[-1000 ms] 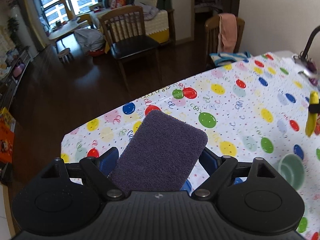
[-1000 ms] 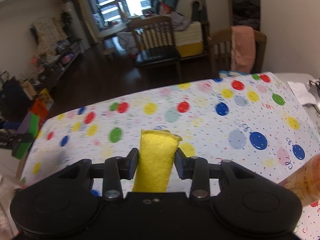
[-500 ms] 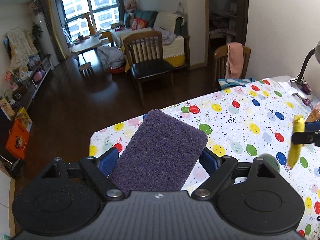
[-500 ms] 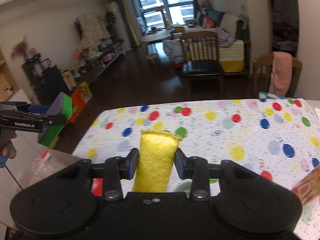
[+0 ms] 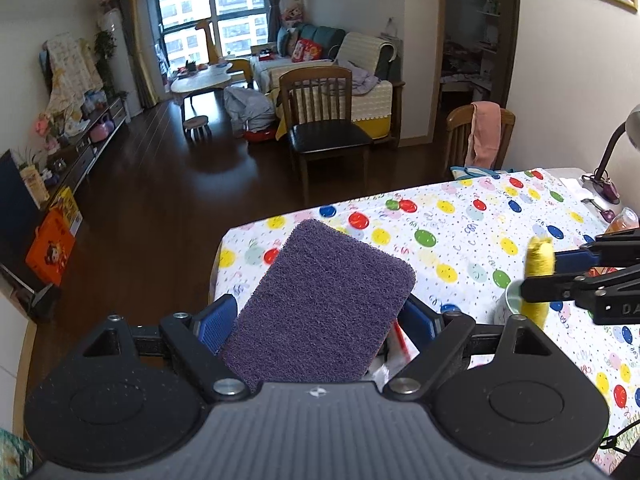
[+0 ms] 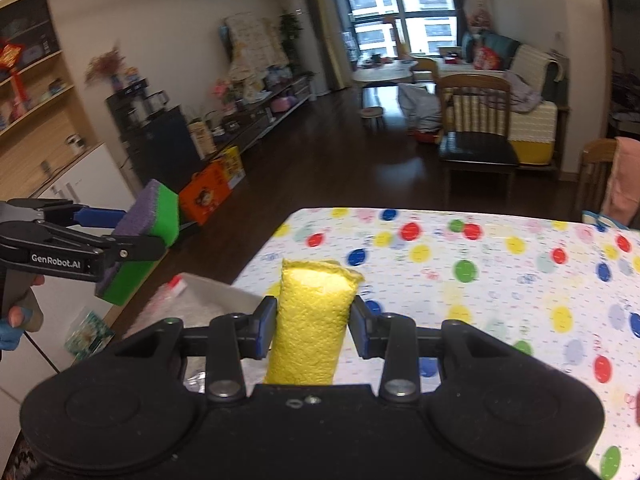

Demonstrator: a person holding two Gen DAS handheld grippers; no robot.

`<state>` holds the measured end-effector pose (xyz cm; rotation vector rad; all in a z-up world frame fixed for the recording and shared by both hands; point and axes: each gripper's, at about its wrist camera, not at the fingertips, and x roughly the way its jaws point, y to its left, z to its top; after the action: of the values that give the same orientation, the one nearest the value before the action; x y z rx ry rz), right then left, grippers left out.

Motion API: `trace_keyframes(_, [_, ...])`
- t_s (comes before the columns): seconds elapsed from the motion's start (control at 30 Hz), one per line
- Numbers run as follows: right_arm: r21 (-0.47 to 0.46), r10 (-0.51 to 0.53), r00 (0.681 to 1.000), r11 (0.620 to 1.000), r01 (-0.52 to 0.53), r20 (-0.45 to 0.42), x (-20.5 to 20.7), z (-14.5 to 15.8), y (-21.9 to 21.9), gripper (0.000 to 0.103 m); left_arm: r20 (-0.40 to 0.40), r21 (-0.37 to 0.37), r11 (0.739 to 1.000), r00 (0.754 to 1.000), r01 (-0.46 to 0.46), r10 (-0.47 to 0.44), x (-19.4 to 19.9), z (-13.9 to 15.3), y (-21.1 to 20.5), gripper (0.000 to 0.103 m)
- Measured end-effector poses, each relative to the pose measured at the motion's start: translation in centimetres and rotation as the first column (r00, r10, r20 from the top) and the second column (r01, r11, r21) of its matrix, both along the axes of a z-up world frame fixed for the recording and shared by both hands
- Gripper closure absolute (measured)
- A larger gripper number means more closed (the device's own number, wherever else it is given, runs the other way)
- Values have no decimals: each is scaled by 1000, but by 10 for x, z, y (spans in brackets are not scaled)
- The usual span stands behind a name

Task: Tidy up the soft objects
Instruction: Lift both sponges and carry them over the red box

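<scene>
My left gripper (image 5: 320, 320) is shut on a purple-and-green scouring sponge (image 5: 320, 304), held in the air past the table's left end. In the right wrist view that gripper (image 6: 132, 236) and sponge (image 6: 156, 216) show at the left. My right gripper (image 6: 312, 324) is shut on a yellow sponge (image 6: 312, 312), held upright above the table's left end. In the left wrist view the right gripper (image 5: 540, 276) and yellow sponge (image 5: 539, 256) show at the right.
The table has a balloon-print cloth (image 5: 480, 232). A pale green bowl (image 5: 510, 300) sits under the yellow sponge. A white bin with plastic wrapping (image 6: 200, 304) stands at the table's left end. Chairs (image 5: 324, 132) stand beyond the table. A lamp (image 5: 612, 160) is at the far right.
Both grippers have risen and swung left toward the table's left end, each still holding its sponge. The white bin has come into the right wrist view.
</scene>
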<state>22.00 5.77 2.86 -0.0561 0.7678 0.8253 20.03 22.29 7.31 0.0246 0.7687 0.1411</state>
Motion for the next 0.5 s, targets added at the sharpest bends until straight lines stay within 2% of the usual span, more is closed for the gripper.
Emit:
trace_keyframes(0.27, [-14,78,997,997,-78,-10,-31,-6,40,66,-3,-32,999,1000,-31,31,-39,-8,23,16])
trace_keyframes(0.5, [-58,125,992,990,-125,-10,-51,-23,70,66,-14,-48,997,999,-52,52,-60,-24,38,16])
